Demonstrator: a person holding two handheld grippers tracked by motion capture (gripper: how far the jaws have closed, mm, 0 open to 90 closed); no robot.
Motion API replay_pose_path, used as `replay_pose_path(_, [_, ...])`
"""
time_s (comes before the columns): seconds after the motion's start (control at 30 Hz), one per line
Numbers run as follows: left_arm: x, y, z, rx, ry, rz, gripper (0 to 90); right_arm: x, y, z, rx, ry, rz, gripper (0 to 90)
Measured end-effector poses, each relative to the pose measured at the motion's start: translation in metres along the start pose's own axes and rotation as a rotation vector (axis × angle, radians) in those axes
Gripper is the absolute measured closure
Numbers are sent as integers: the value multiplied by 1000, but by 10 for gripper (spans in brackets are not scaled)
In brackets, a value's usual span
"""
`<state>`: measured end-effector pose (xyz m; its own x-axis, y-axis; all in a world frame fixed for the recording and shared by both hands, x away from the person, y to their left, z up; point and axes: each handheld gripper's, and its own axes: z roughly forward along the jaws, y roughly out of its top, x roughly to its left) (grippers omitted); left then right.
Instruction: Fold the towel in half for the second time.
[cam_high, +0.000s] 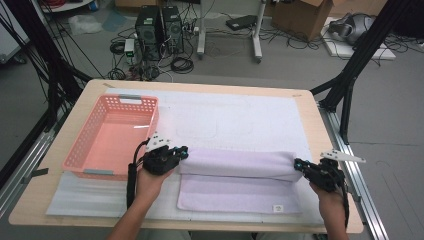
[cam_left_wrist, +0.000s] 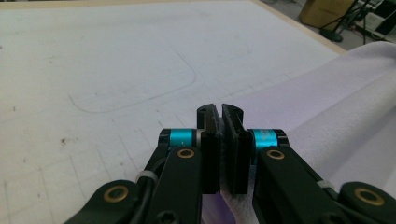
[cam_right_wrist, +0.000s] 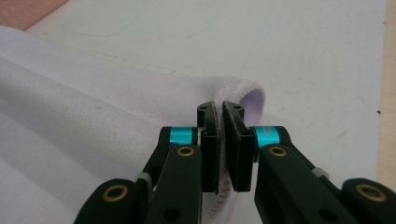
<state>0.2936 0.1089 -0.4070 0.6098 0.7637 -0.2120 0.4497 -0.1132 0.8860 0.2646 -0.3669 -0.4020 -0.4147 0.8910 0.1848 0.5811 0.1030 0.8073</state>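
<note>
On the white mat (cam_high: 235, 117), near my edge of the table (cam_high: 95, 87), lies the lilac towel (cam_high: 240, 192), its far edge lifted and doubled toward me so that a soft roll runs across its middle. I hold that raised edge at both ends: my left gripper (cam_high: 183, 152) is clamped on the left corner, my right gripper (cam_high: 298, 164) on the right one, each with only a thin line of cloth between the pads.

The danger, as I judge it, is a slip: so little hem sits in each pair of jaws that a tug from one hand alone could pull a corner free, or drag the lower layer askew and spoil the fold. Moving my hands unevenly would also leave the edges crooked.

The towel spans the gap between my two claws, its labelled near edge flat on the mat. The pink basket (cam_high: 112, 135) stands just beside my left hand (cam_high: 150, 180), apart from the cloth.
</note>
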Motion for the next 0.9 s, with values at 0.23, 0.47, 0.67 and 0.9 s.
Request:
replay_pose_path(0.23, [-25, -32, -29, -2, -26, 15, 856, 14, -32, -27, -22, 17, -7, 851])
replay_pose_path(0.47, [-31, -62, -39, 10, -25, -10, 773, 21, -57, -32, 16, 24, 0, 793])
replay_pose_path(0.67, [-25, -60, -41, -20, -20, -75, 549, 18, -56, -42, -54, 70, 98, 639])
replay_pose_path(0.9, [-29, -60, -34, 60, -34, -44, 669, 17, -51, -34, -48, 30, 86, 643])
